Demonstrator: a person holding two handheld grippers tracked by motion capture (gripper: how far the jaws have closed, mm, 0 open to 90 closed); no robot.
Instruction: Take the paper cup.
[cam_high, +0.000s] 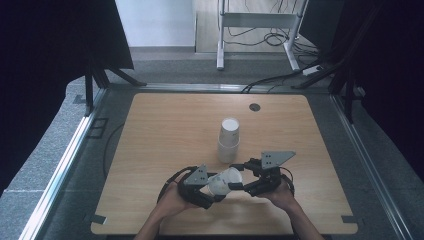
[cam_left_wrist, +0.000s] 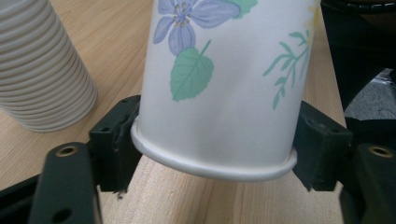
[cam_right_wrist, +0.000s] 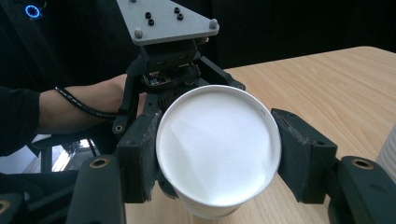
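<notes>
A white paper cup (cam_high: 226, 181) with a flower and leaf print lies on its side in the air, just above the near part of the wooden table (cam_high: 165, 125), held between both grippers. My left gripper (cam_high: 212, 192) is shut on the paper cup (cam_left_wrist: 224, 93) at its rolled rim, a pad pressing on each side (cam_left_wrist: 215, 144). My right gripper (cam_high: 239, 180) is shut on the other end. There the cup's round white bottom (cam_right_wrist: 219, 144) faces the camera between the two pads (cam_right_wrist: 217, 154). Behind the cup are the left gripper's grey plate (cam_right_wrist: 163, 18) and a dark-sleeved forearm.
A tall stack of white paper cups (cam_high: 228, 140) stands upside down at mid-table, just beyond the grippers, and its ribbed side (cam_left_wrist: 42, 70) is close to the held cup. A small round grommet (cam_high: 255, 107) sits near the far edge. Cables and a desk frame lie beyond the table.
</notes>
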